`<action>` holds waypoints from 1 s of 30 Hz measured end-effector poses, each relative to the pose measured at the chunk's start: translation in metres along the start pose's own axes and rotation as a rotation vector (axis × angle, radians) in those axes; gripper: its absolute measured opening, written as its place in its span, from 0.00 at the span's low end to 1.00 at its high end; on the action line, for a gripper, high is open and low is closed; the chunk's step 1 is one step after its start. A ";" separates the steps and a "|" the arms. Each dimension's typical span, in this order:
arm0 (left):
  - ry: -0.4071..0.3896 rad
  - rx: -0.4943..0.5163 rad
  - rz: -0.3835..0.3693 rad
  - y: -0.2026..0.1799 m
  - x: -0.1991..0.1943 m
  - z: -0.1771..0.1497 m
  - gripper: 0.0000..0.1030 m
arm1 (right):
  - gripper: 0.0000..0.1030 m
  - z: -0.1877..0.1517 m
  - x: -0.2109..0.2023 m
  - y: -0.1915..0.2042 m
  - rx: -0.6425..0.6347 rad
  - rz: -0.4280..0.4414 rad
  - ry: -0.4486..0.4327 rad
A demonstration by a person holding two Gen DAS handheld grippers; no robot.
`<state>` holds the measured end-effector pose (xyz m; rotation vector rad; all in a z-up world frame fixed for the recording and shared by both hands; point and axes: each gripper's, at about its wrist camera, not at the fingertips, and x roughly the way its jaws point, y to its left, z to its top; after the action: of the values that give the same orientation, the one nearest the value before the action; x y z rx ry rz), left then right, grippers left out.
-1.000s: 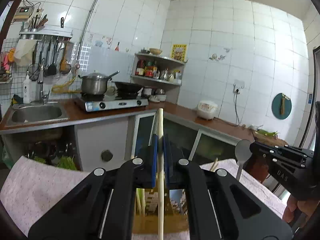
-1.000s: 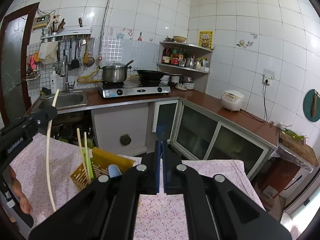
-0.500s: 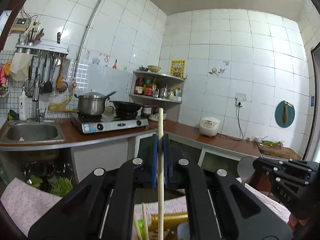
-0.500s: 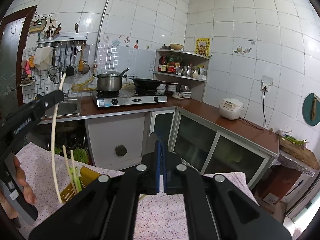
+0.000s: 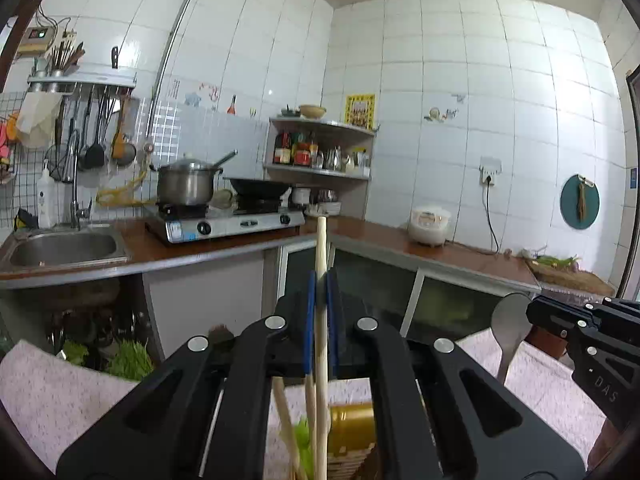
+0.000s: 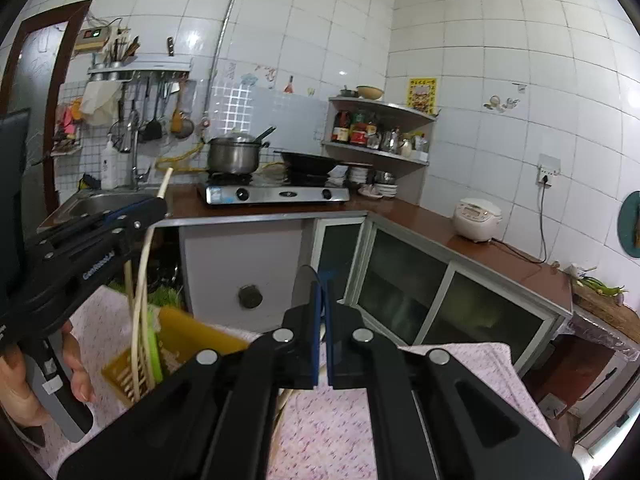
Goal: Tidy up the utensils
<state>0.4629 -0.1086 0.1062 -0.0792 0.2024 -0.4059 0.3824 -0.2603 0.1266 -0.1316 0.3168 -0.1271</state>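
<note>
My left gripper (image 5: 319,284) is shut on a pale wooden chopstick (image 5: 321,320), held upright, its lower end inside the yellow utensil holder (image 5: 350,426) below. In the right wrist view the same chopstick (image 6: 143,280) hangs from the left gripper (image 6: 154,208) into the yellow holder (image 6: 180,340), beside other chopsticks and a green utensil (image 6: 154,350). My right gripper (image 6: 323,286) is shut on a metal spoon (image 6: 302,288), seen edge-on; the spoon (image 5: 510,322) and right gripper (image 5: 538,312) show at the right of the left wrist view, above the table.
The table wears a pink flowered cloth (image 6: 332,412). Behind it run a brown counter (image 6: 420,216) with sink (image 5: 60,246), gas stove (image 6: 276,194), pot (image 6: 234,154), wok, corner shelf and rice cooker (image 6: 476,220). A hand (image 6: 76,364) grips the left tool.
The left gripper dipped and rose, now holding the chopstick down into the yellow holder, which has drawn closer. The right gripper with the spoon stayed raised, shifting slightly.
</note>
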 end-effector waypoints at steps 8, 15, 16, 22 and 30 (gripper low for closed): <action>0.058 -0.048 0.004 0.010 -0.027 -0.019 0.05 | 0.02 -0.032 0.013 0.008 0.009 0.107 0.125; 0.121 -0.064 0.067 0.010 -0.057 -0.005 0.56 | 0.03 -0.035 0.021 -0.009 0.136 0.213 0.272; 0.130 -0.071 0.061 0.011 -0.064 -0.002 0.56 | 0.03 -0.036 0.018 -0.011 0.148 0.218 0.279; 0.266 -0.136 0.094 0.022 -0.102 0.002 0.82 | 0.58 -0.046 -0.010 -0.028 0.187 0.178 0.330; 0.552 -0.142 0.103 0.023 -0.131 -0.057 0.91 | 0.65 -0.098 -0.033 -0.035 0.184 0.134 0.526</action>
<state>0.3419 -0.0367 0.0718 -0.0946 0.7775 -0.3024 0.3165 -0.3006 0.0496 0.1093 0.8339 -0.0549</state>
